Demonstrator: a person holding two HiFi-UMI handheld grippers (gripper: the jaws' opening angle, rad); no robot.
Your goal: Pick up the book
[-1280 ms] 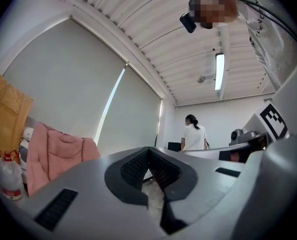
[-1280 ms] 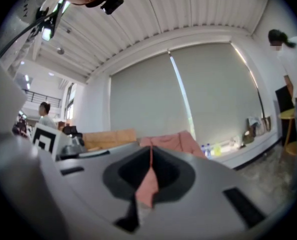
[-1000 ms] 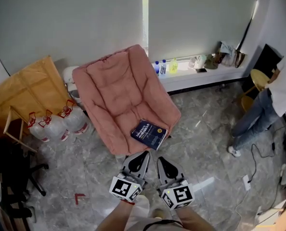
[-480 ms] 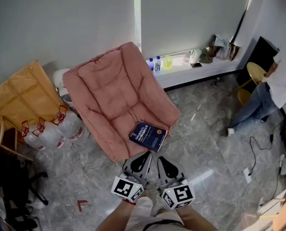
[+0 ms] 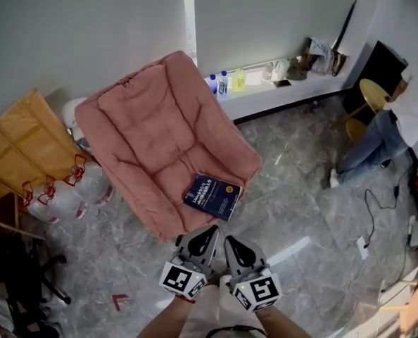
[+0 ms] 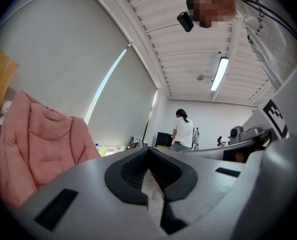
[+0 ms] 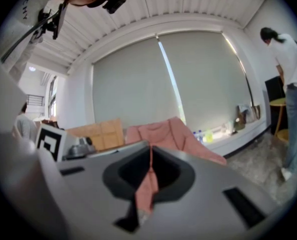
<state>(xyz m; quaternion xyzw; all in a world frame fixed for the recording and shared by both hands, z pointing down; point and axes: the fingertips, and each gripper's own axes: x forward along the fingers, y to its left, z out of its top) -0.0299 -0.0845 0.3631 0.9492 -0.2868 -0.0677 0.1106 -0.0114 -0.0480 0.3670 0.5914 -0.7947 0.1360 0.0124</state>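
A dark blue book (image 5: 212,196) lies flat on the front of the seat of a pink padded armchair (image 5: 153,139). My left gripper (image 5: 207,229) and right gripper (image 5: 230,239) hang side by side just short of the chair's front edge, tips pointing towards the book and a little apart from it. Both are shut with nothing between their jaws. The left gripper view has its closed tips (image 6: 148,151) with the armchair (image 6: 33,139) off to the left. In the right gripper view the closed tips (image 7: 150,146) stand in front of the armchair (image 7: 163,129). Neither of these two views has the book in it.
Water jugs (image 5: 68,192) and cardboard (image 5: 22,136) stand left of the chair. Behind it a low window ledge (image 5: 265,94) carries bottles. At the right are a person (image 5: 399,125), a yellow stool (image 5: 378,94) and floor cables (image 5: 378,217). A black office chair (image 5: 12,259) is at lower left.
The head view has swung, so the chair, jugs and ledge have slid to the left in the picture. Both grippers stay shut side by side, a touch lower, still short of the book.
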